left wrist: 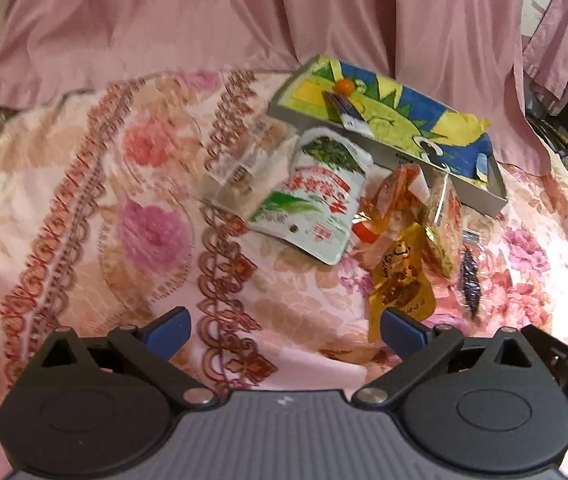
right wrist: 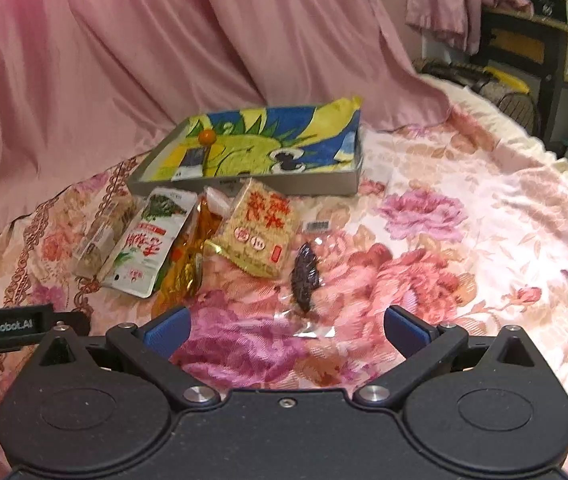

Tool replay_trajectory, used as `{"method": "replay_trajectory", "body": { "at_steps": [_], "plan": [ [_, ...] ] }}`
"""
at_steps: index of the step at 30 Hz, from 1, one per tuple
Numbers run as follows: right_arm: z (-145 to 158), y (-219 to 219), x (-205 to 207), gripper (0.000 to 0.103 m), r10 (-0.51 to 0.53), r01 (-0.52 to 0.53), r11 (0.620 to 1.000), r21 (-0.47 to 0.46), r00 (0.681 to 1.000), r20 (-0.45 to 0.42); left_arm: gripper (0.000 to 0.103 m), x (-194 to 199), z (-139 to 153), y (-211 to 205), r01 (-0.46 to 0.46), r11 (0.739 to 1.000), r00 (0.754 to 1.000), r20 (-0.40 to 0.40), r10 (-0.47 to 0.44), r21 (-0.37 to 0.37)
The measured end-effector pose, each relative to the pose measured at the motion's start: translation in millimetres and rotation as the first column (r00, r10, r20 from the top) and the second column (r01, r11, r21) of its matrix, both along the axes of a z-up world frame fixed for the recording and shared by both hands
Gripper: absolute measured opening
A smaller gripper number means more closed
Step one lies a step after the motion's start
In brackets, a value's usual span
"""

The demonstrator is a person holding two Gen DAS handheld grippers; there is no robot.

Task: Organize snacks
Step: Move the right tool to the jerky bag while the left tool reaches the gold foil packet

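Just ahead of the right claw (right wrist: 285, 330), whose jaws are standing wide apart and gripping nothing, a clear packet holding a dark dried snack (right wrist: 303, 278) is lying on the flowered bedspread (right wrist: 463, 280), its long axis pointing nearly straight away from the claw, so the jaws are already lining up across its narrow width. The left claw (left wrist: 284, 330) is likewise hanging released over bare bedspread, with that same packet (left wrist: 468, 276) well off to its right, so the right hand is sitting nearer. Farther on, a yellow noodle packet (right wrist: 258, 232), an orange wrapper (right wrist: 188, 248) and a white-and-green pouch (right wrist: 144, 248) are crowding together. Beyond them a shallow tray (right wrist: 244, 185) is waiting.
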State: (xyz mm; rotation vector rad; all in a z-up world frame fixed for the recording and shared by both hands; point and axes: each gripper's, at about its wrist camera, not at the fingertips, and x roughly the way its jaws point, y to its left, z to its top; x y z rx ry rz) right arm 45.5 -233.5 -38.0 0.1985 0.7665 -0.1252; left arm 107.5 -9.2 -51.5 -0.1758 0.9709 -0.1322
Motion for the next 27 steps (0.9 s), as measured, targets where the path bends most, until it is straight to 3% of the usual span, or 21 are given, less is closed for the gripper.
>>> {"method": "replay_trajectory", "body": {
  "at_steps": [5,15,23,27],
  "plan": [
    [3,-7,14,0.102,0.075,-0.074,0.995,0.068,0.997,-0.012,0.103,19,-4,-4,0.091,0.992,0.994,-0.049,-0.096,-0.092],
    [13,-45,64,0.102,0.224,-0.217,0.965,0.145,0.974,-0.027,0.103,48,-7,-21,0.226,0.949,0.970,-0.043,-0.241,-0.218],
    [-16,-71,109,0.102,0.319,-0.294,0.940,0.175,0.937,-0.139,0.103,63,-15,-44,0.316,0.934,0.947,-0.010,-0.322,-0.166],
    [-33,-61,118,0.100,0.350,-0.328,0.935,0.136,0.915,-0.198,0.101,69,-21,-55,0.341,0.928,0.938,-0.003,-0.346,-0.151]
  ]
}}
